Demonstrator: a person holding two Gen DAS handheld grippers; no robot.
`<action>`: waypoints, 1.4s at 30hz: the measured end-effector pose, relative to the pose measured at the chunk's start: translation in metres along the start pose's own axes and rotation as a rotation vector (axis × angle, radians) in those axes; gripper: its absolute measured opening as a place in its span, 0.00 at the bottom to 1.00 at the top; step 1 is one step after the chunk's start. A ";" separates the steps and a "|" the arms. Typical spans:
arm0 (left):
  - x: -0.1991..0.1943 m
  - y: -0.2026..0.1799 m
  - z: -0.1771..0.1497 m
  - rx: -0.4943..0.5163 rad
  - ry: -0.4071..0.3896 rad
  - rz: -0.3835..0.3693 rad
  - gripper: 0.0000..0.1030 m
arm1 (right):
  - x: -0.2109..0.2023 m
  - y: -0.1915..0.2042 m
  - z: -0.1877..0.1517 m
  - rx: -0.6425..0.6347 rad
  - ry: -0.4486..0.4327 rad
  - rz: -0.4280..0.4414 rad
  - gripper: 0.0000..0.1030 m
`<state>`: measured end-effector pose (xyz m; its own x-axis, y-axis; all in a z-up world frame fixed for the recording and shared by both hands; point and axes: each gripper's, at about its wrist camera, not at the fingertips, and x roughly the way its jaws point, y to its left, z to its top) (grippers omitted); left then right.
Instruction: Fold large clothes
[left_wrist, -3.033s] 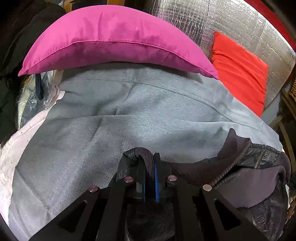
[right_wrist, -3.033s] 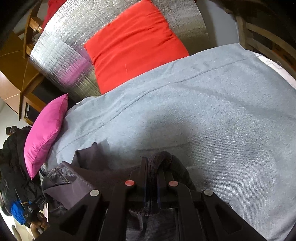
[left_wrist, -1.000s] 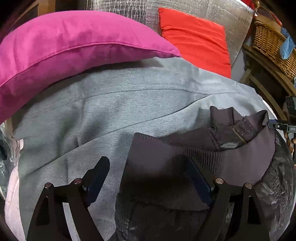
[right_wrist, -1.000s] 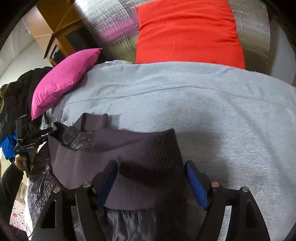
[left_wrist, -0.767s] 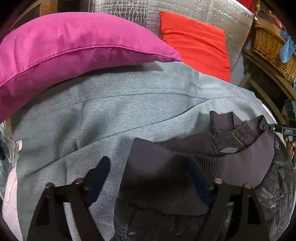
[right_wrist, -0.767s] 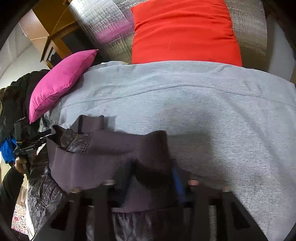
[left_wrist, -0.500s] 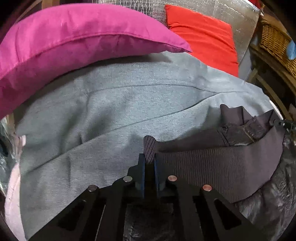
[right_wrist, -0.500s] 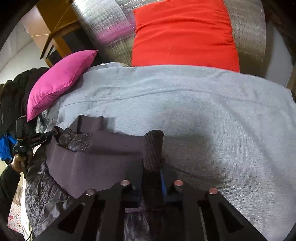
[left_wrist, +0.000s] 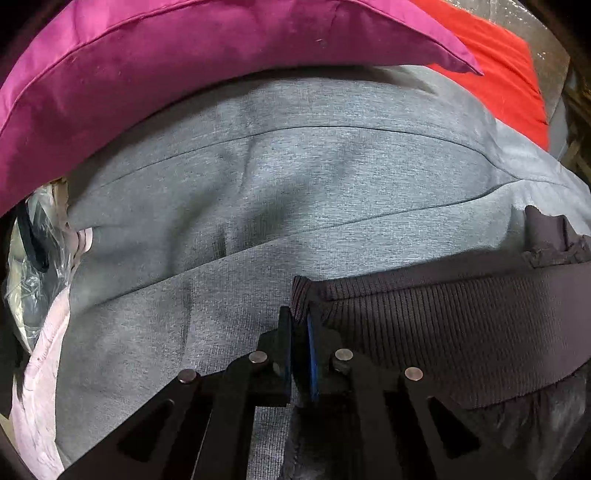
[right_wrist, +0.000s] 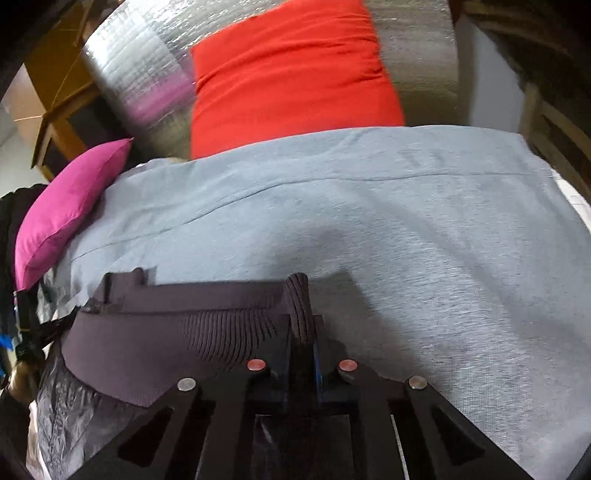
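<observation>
Left wrist view: left tool (left_wrist: 300, 332) clamped narrow on the left corner of the jacket's ribbed hem (left_wrist: 436, 325), blue pads pressed onto a pinched ridge of knit. Right wrist view: right tool (right_wrist: 302, 334) likewise closed tight on the opposite corner of the same hem (right_wrist: 229, 325), rib bunched up between the pads. Dark jacket (right_wrist: 122, 350) spread flat on the grey blanket (right_wrist: 424, 240), hem stretched between the two tools, crinkled glossy shell (right_wrist: 66, 413) showing below the hem. Judged light and limp, shell probably slippery; thick elastic rib the surest place to grip, taken well in from the edge to avoid slipping out. Blanket beyond the hem a soft matte jersey with raised seams. Past the blanket's far-left edge, a smooth magenta cushion (left_wrist: 221, 48); behind its far edge, a red cushion (right_wrist: 291, 70) leaning on quilted silver foil (right_wrist: 147, 70).
</observation>
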<state>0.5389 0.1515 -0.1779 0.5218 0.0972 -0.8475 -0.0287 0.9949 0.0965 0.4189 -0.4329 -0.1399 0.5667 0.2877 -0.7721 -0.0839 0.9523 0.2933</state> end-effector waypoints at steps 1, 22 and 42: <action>0.000 0.001 -0.001 -0.001 -0.002 0.005 0.08 | -0.001 -0.003 0.000 0.015 -0.007 -0.008 0.08; -0.124 0.015 -0.077 0.022 -0.171 -0.136 0.76 | -0.096 0.011 -0.047 -0.034 0.063 0.128 0.83; -0.088 -0.036 -0.096 0.091 -0.079 0.037 0.09 | -0.067 0.001 -0.081 0.032 0.071 -0.031 0.13</action>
<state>0.4127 0.1094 -0.1569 0.5876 0.1277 -0.7990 0.0266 0.9839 0.1768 0.3147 -0.4433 -0.1339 0.5089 0.2661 -0.8186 -0.0405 0.9574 0.2860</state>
